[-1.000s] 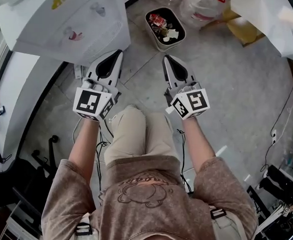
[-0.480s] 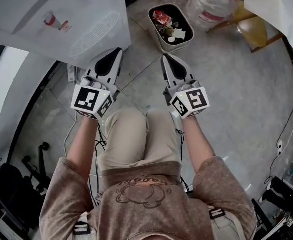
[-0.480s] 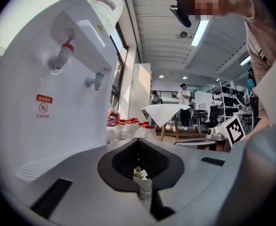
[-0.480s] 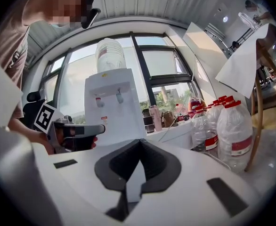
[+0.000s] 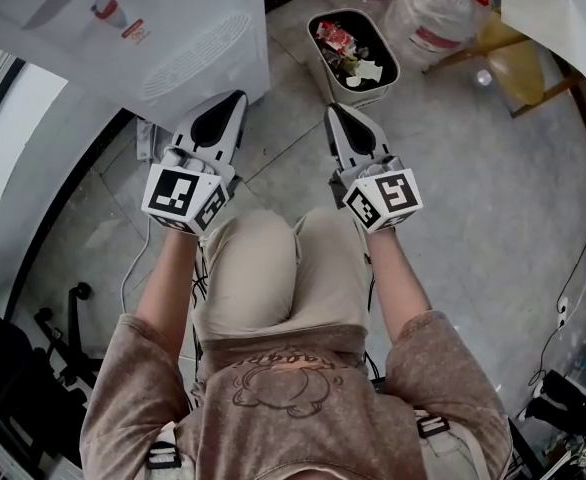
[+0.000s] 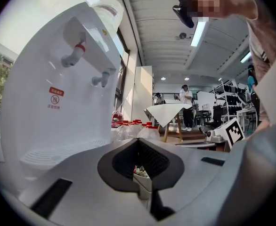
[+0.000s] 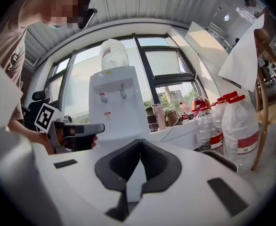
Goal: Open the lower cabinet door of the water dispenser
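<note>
While the person holds both tongs over the tiled floor [image 5: 473, 218], the left tongs [image 5: 235, 103] are closed and empty, near the front of the white water dispenser [image 5: 173, 38] and level with its drip grille [image 6: 62, 149]. The right tongs [image 5: 331, 113] are closed on nothing, apart from the dispenser, just short of the waste bin [image 5: 353, 56]. No view shows the lower cabinet door.
</note>
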A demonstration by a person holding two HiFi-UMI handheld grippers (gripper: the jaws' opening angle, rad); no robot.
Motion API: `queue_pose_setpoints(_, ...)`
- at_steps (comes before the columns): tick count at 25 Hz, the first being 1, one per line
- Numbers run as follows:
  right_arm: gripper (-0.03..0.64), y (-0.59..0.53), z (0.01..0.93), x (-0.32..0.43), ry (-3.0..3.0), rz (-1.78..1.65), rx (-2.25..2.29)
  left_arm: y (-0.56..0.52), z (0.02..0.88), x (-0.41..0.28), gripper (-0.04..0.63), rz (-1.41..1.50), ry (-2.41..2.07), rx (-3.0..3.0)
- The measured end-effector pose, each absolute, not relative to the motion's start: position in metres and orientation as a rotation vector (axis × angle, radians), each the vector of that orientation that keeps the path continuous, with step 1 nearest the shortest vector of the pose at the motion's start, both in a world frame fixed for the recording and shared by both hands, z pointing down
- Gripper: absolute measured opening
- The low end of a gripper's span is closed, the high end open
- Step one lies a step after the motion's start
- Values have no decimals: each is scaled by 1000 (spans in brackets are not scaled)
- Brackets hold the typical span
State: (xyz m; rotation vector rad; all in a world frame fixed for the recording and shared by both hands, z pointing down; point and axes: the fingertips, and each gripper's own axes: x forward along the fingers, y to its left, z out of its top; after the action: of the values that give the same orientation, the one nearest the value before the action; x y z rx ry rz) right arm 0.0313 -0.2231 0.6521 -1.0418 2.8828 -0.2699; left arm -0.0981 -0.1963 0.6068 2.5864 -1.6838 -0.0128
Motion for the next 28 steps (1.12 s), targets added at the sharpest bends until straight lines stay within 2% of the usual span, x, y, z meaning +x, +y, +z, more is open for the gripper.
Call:
queue_pose_setpoints(2, 5, -220, 652, 31, 2893, -269, -1027, -194, 604, -99, 17, -21, -1686, 2587)
queue_pose_setpoints(4, 60, -217, 653, 28, 2907, -279, -1001, -191, 604, -99, 17, -20, -1688, 2590)
queue_pose_setpoints(9, 120, -207, 655, 22, 2925, -288, -939, -186, 607, -100, 17, -34, -1683, 2589)
queue_pose_setpoints(11, 178, -202, 655, 18, 2934, -297, -891, -183, 608, -100, 17, -39, -1682, 2589)
queue_pose_setpoints(13, 277, -198, 656, 12, 2947, -316, -835, -181, 607, -101, 17, -47, -1682, 2589)
queue_pose_setpoints(17, 375, -192, 660, -2, 2975, -340, -743, -177, 607, -103, 17, -51, -1682, 2589)
queue_pose_setpoints(22, 403, -196, 667, -11, 2993, -357, -709, -175, 609, -109, 17, -53, -1690, 2586)
queue_pose_setpoints(28, 407, -213, 676, -20, 2993, -387, -701, -177, 616, -116, 17, -55, -1701, 2567)
